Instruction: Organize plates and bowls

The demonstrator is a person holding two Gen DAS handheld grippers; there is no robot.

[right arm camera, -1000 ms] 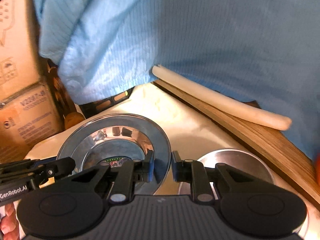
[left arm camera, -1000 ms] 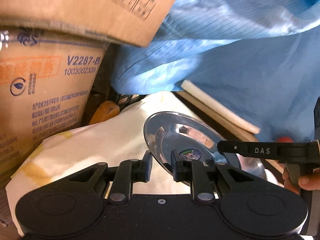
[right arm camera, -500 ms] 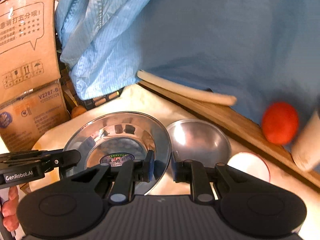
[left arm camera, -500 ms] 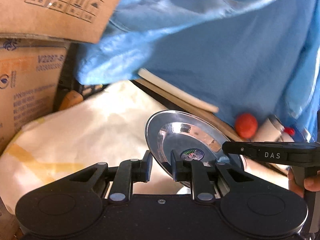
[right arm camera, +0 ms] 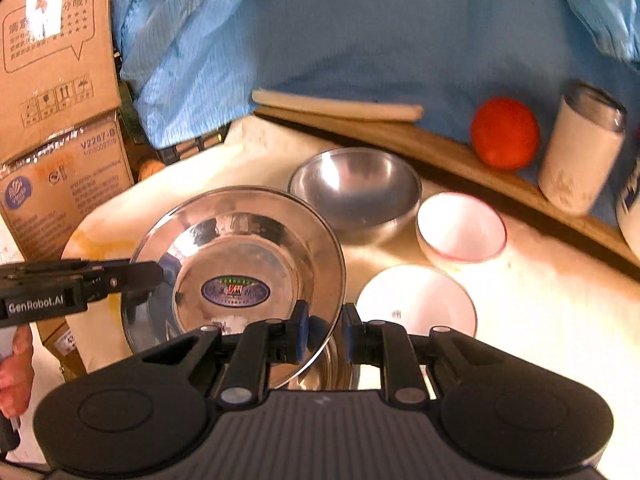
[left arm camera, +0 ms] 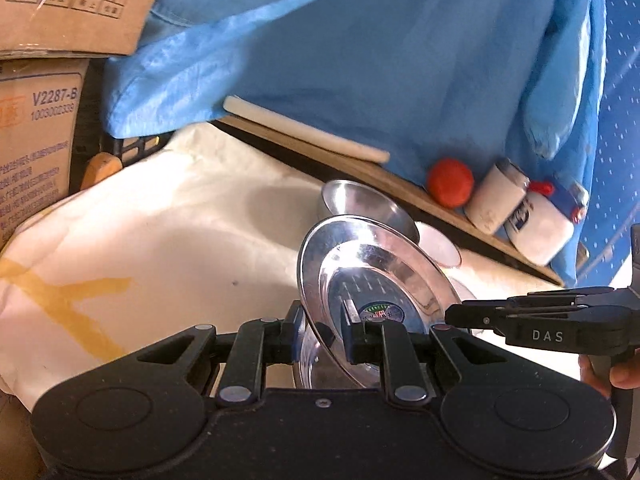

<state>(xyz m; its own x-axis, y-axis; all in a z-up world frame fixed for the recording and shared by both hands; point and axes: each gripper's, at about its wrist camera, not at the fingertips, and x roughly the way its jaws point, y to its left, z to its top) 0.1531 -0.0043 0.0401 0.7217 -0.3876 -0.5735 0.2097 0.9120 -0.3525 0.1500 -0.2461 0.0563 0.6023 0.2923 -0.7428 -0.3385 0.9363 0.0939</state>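
A shiny steel plate (right arm camera: 240, 256) with a round sticker is held off the cloth-covered table (right arm camera: 540, 300) by both grippers. My right gripper (right arm camera: 324, 338) is shut on its near right rim. My left gripper (left arm camera: 322, 334) is shut on the opposite rim of the plate (left arm camera: 372, 276), which stands tilted on edge in that view. A steel bowl (right arm camera: 354, 190), a small white bowl with a pink rim (right arm camera: 460, 226) and a white plate (right arm camera: 416, 302) sit beyond and to the right.
A wooden board (right arm camera: 440, 148) with a white roll (right arm camera: 336, 106), a red tomato (right arm camera: 504, 132) and a white cup (right arm camera: 580, 152) runs along the back. Cardboard boxes (right arm camera: 52, 80) stand at the left. A blue garment (right arm camera: 360, 40) hangs behind.
Both grippers have carried the steel plate to the right and back from the boxes. The steel bowl, the white dishes, the tomato and the cup have come into view.
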